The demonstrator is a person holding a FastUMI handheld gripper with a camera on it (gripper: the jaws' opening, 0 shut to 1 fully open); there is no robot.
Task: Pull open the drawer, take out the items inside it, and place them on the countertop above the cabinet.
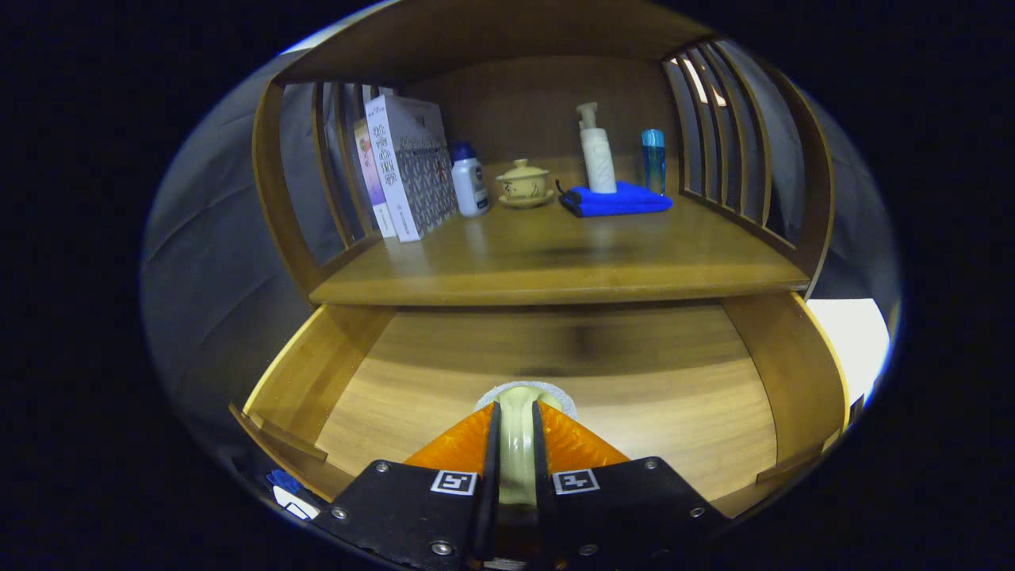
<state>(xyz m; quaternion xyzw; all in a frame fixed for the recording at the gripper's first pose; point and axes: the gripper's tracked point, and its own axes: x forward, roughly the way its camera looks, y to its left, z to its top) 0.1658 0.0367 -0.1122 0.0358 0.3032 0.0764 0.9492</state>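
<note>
On the countertop [555, 262], left to right, boxes [408, 170], a bottle [469, 181] and a blue cloth [614, 200] are standing. Below, over the open drawer [555, 373], the gripper [517, 428] is pinching 1 pale item [517, 444] between nearly closed fingers. Next, likely lifting it onto the countertop.

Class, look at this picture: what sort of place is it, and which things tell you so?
Probably a home-style wooden cabinet: an open drawer, a countertop holding books, toiletry bottles and a lidded cup. The tool grips a pale item.
</note>
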